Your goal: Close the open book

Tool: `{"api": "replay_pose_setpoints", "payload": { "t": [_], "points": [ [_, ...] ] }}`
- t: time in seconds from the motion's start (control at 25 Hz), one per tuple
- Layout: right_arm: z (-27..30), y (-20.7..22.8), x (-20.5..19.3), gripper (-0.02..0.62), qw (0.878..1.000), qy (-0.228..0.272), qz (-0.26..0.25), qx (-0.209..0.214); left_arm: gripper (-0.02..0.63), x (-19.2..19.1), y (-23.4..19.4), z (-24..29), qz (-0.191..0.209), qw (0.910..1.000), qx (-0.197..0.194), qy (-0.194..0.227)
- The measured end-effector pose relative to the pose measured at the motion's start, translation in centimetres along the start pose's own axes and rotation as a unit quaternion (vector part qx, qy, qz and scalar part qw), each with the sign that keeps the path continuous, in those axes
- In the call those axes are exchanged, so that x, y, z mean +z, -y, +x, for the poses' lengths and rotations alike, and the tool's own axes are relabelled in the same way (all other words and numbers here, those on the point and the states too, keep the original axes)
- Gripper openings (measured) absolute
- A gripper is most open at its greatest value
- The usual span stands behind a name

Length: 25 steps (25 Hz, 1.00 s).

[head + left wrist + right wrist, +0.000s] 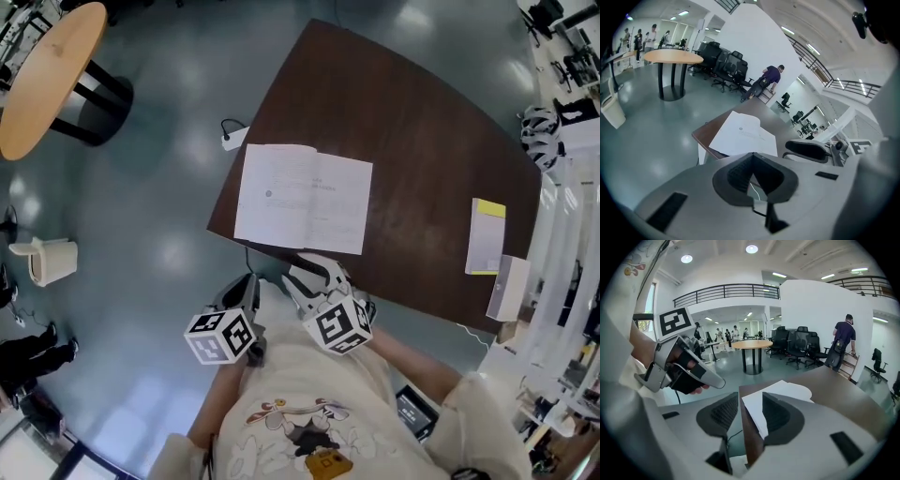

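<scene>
Open book (pixel 302 198) lay flat; just short of its near edge, right gripper (pixel 750 405) gaped empty and left gripper (pixel 752 157) was clenched.

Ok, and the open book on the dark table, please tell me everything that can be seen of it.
The open book lies flat, pages up, near the corner of the dark brown table closest to the person. Both pages are white paper with faint print, too small to read. In the head view the left page has a small round mark. A shallow fold runs down the middle. As far as can be seen, only the table touches it.
</scene>
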State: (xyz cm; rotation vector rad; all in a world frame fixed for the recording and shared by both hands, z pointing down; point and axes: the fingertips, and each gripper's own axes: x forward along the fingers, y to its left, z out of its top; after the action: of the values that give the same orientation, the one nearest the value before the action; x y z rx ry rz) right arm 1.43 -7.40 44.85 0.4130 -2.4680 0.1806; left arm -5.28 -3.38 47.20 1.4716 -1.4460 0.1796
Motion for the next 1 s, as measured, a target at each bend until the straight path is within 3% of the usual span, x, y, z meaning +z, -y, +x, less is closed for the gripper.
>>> {"api": "replay_pose_setpoints", "payload": {
  "t": [0.2,0.36,0.56,0.88,1.0],
  "points": [
    [2.4,1.3,-1.0,0.167,0.996,-0.044,-0.078,-0.013,0.006,0.3,-0.9,1.4,-0.030,0.9994,0.014,0.004],
    [5.1,0.0,-1.8,0.193,0.986,-0.084,-0.143,0.006,0.006,1.0,-2.2,0.7,-0.052,0.9980,0.029,0.019],
    [8.9,-2.2,-3.2,0.204,0.971,-0.121,-0.203,0.026,0.006,1.3,-4.3,-1.2,-0.075,0.9951,0.049,0.042],
    [14.7,-4.5,-4.1,0.204,0.941,-0.161,-0.298,0.018,0.006,0.4,-10.0,-5.3,-0.118,0.9874,0.073,0.075],
    [16.1,-4.8,-5.0,0.204,0.933,-0.181,-0.311,0.018,0.006,-0.4,-11.2,-5.9,-0.119,0.9865,0.077,0.081]
  ]
}}
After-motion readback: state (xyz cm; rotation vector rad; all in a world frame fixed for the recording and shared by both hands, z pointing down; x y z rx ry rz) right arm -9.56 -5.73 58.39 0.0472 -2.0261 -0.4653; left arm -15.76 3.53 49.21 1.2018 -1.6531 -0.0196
